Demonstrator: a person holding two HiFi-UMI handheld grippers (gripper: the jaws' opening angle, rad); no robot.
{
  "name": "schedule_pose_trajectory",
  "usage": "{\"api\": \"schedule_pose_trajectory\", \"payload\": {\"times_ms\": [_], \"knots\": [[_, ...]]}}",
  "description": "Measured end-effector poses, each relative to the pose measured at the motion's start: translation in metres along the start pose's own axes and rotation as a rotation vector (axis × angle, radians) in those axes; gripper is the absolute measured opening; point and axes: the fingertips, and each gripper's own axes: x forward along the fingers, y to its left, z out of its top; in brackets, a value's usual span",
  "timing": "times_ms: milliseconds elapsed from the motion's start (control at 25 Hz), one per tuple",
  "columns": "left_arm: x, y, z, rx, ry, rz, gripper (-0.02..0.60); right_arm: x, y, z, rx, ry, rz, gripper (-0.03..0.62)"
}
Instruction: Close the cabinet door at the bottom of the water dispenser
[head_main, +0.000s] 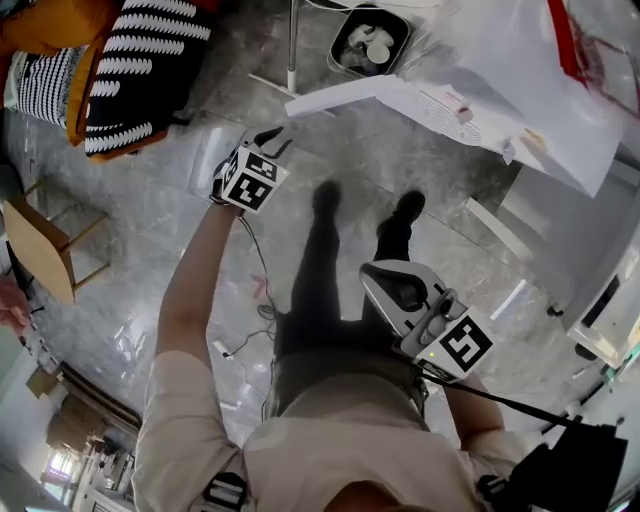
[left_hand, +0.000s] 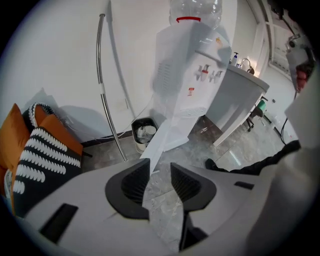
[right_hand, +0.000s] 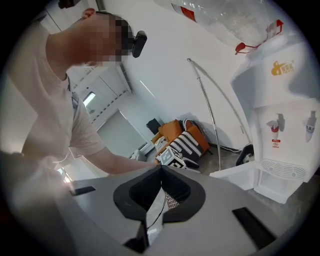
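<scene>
Water dispenser (left_hand: 192, 65) blurred, top cut off — cabinet door (left_hand: 167, 137) hangs open

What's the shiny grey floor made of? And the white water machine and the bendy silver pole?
The glossy grey veined floor looks like polished marble or marble-look tile: cloudy veins, mirrored light. The white box-shaped water dispenser looks like smooth moulded plastic, with rounded edges and soft sheen. The curved silver pole is probably polished metal, judging by its bright highlights.
</scene>
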Motion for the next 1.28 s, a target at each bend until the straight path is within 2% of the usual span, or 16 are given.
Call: {"api": "schedule_pose_trajectory", "payload": {"times_ms": [40,200,320,440,600,720,960,1120,1280], "knots": [[0.01,0.002,-0.006,-0.003,0.014,-0.003,0.13,0.002,-0.008,-0.005,0.004,0.004,-0.009,0.014],[0.052,0.012,-0.021,0.014,0.06,0.008,0.201,0.006,-0.036,-0.022,0.007,0.025,-0.033,0.014],[0.076,0.022,-0.028,0.037,0.09,0.028,0.229,0.006,-0.044,-0.035,0.026,0.051,-0.046,0.014],[0.097,0.032,-0.028,0.035,0.129,0.013,0.256,0.01,-0.043,-0.044,0.057,0.058,-0.039,0.014],[0.128,0.041,-0.029,0.091,0.214,-0.018,0.262,0.015,-0.047,-0.054,0.077,0.06,-0.028,0.014],[0.142,0.05,-0.026,0.152,0.234,0.022,0.262,0.016,-0.049,-0.061,0.087,0.07,-0.024,0.014],[0.167,0.06,-0.041,0.155,0.31,0.048,0.262,0.012,-0.063,-0.072,0.121,0.063,-0.044,0.014],[0.179,0.063,-0.048,0.126,0.343,0.053,0.262,0.008,-0.073,-0.077,0.123,0.078,-0.053,0.014],[0.188,0.061,-0.057,0.156,0.381,0.063,0.262,0.005,-0.08,-0.08,0.123,0.085,-0.056,0.014]]}}
